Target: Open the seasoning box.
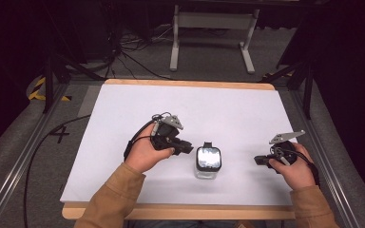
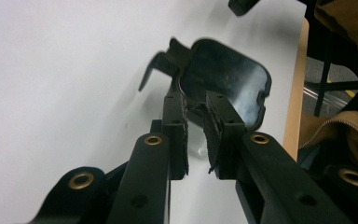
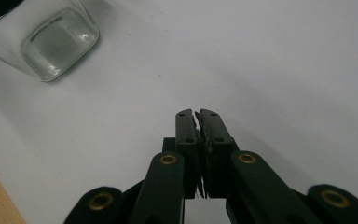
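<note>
From the high view, I am looking down on a glass jar [image 1: 207, 164] standing upright near the front middle of the white tabletop [image 1: 123, 109], its dark lid [image 1: 208, 157] seated on top with a small latch sticking out at the far side. My left gripper [image 1: 186, 148] is hovering just beside the jar's left, and my right gripper [image 1: 259, 160] is resting well apart on the right, pointing toward it.

In the left gripper view, my jaws are standing slightly parted with nothing pinched between them; the lid [image 2: 226, 79] and its latch [image 2: 165, 63] are lying just past the fingertips [image 2: 175, 122].

In the right gripper view, my gripper [image 3: 198, 115] is pressed together on nothing, over bare tabletop, and the clear bottom of the jar [image 3: 51, 42] is showing at the upper left.

I am judging the jar to be stiff, fairly heavy for its size, smooth and slippery, and breakable if tipped. The latch or the lid's edge is looking like the surest hold, with the other gripper steadying the glass body.
</note>
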Demonstrator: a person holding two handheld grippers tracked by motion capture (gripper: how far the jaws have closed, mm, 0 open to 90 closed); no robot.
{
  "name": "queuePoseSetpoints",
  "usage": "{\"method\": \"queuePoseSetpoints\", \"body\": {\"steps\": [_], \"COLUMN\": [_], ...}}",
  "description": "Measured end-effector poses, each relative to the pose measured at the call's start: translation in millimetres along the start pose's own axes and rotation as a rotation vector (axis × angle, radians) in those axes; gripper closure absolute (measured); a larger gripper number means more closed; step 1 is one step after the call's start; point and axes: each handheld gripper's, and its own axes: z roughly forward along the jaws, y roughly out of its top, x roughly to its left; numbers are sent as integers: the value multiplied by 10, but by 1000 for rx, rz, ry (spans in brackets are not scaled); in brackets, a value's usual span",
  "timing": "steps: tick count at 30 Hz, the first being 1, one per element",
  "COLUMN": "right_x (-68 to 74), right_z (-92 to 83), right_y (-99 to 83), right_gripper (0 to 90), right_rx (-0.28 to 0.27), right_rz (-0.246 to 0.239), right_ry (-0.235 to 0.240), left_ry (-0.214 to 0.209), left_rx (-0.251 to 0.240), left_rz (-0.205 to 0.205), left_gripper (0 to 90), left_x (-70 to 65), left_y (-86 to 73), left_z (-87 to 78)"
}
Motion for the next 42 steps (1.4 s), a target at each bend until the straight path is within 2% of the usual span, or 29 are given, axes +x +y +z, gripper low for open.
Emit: {"method": "queuePoseSetpoints", "body": {"steps": [7, 10, 11, 13, 15, 17, 21, 24, 34, 36, 42], "right_x": [6, -7, -7, -12, -3, 4, -8, -14, 7, 10, 13], "right_z": [20, 15, 15, 26, 35, 35, 20, 18, 31, 29, 33], "right_y": [10, 4, 4, 4, 14, 21, 16, 13, 23, 24, 26], "right_gripper": [875, 872, 872, 871, 870, 866, 866, 864, 857, 852, 852], "right_rx": [1, -1, -1, -10, -16, -15, -20, -21, -19, -18, -17], "right_rz": [-4, 0, 0, 3, -2, -6, -3, -2, -9, -8, -9], "right_ry": [6, 8, 8, 29, 49, 48, 46, 43, 46, 48, 48], "left_ry": [-9, -49, -49, -68, -60, -50, -51, -54, -32, -37, -46], "left_rx": [-20, -39, -39, -55, -43, -28, 5, 14, 61, 54, 60], "left_rz": [0, -6, -6, -16, -13, -8, -6, -7, 8, -9, -16], "left_gripper": [803, 805, 808, 809, 814, 815, 819, 820, 836, 834, 854], "left_x": [69, 100, 100, 122, 148, 176, 216, 227, 204, 209, 204], "left_y": [192, 315, 315, 367, 413, 441, 448, 443, 415, 406, 405], "left_z": [74, 163, 163, 236, 320, 405, 537, 570, 625, 625, 629]}}
